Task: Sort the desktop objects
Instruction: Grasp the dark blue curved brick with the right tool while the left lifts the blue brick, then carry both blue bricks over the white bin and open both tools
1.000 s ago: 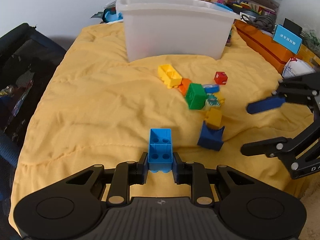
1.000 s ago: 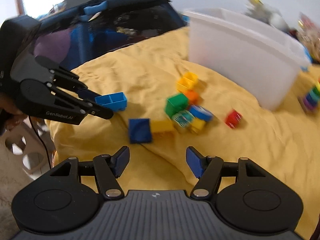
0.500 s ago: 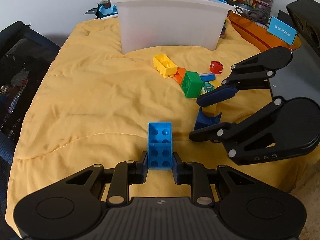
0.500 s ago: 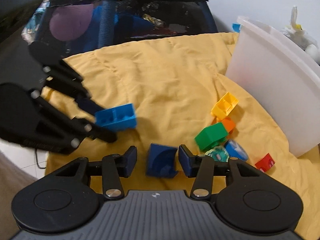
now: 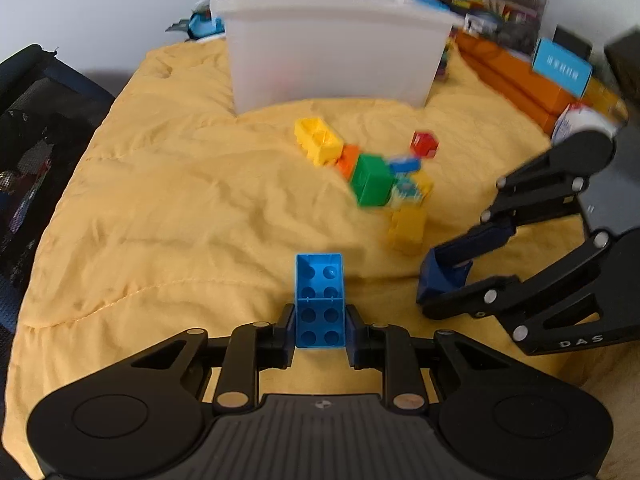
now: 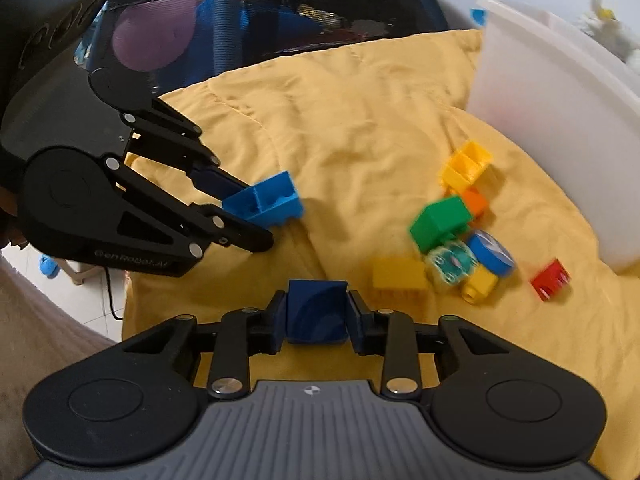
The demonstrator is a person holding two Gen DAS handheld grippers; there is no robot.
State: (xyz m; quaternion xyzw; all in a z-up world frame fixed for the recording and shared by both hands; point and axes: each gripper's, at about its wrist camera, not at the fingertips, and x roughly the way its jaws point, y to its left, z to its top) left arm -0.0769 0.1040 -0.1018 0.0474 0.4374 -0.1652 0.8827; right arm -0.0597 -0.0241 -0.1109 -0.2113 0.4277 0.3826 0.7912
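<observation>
My left gripper [image 5: 320, 320] is shut on a light blue studded brick [image 5: 319, 300], held just above the yellow quilt [image 5: 160, 208]. The right wrist view shows the same brick [image 6: 266, 200] sticking out of the left gripper [image 6: 252, 216]. My right gripper [image 6: 317, 316] has its jaws closing, and both pads press on a dark blue block [image 6: 316, 308] low over the quilt. In the left wrist view that block [image 5: 444, 280] sits between the right gripper's [image 5: 436, 280] fingers. Loose bricks lie beyond: yellow [image 5: 318, 140], green [image 5: 372, 180], red [image 5: 424, 144].
A tall white bin [image 5: 332, 52] stands at the back of the quilt, with clutter behind it. Orange boxes [image 5: 516, 76] line the right side. A black mesh chair [image 5: 32, 120] stands off the quilt's left edge. A lone yellow brick [image 6: 398, 276] lies near my right gripper.
My right gripper came in over the dark blue block and its wide jaws closed onto it. The left gripper kept its hold on the light blue brick.
</observation>
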